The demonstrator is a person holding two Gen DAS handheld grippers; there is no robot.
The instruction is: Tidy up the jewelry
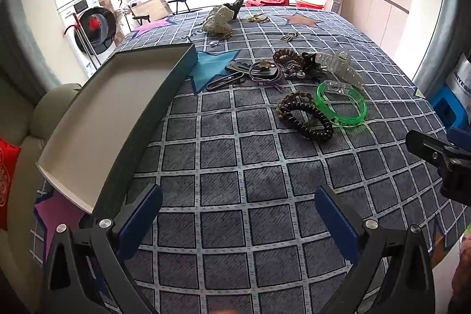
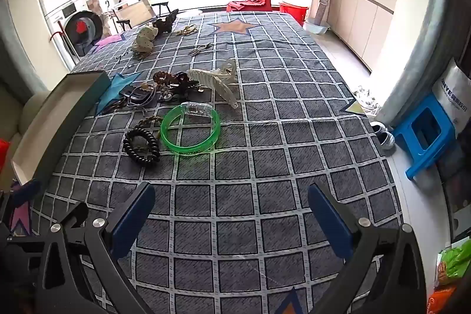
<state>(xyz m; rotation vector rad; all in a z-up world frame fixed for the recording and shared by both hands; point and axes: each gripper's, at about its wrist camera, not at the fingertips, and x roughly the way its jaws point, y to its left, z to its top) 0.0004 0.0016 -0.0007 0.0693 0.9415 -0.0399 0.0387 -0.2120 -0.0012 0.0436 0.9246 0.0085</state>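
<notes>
step: starting, nothing picked yet | left tongs (image 1: 238,214) & right tongs (image 2: 231,212) both hanging spread, empty | green bangle (image 2: 190,132) lying on surface nr black coil tie (image 2: 142,147) | tip: pinch rim w/ right, drop in box (image 1: 97,119)

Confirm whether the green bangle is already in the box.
No, the green bangle lies on the checked cloth, apart from the open box.

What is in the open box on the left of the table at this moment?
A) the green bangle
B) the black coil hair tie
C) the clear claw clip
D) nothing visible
D: the box shows only bare pale lining, while the green bangle, black coil hair tie and clear claw clip all lie on the checked cloth.
</notes>
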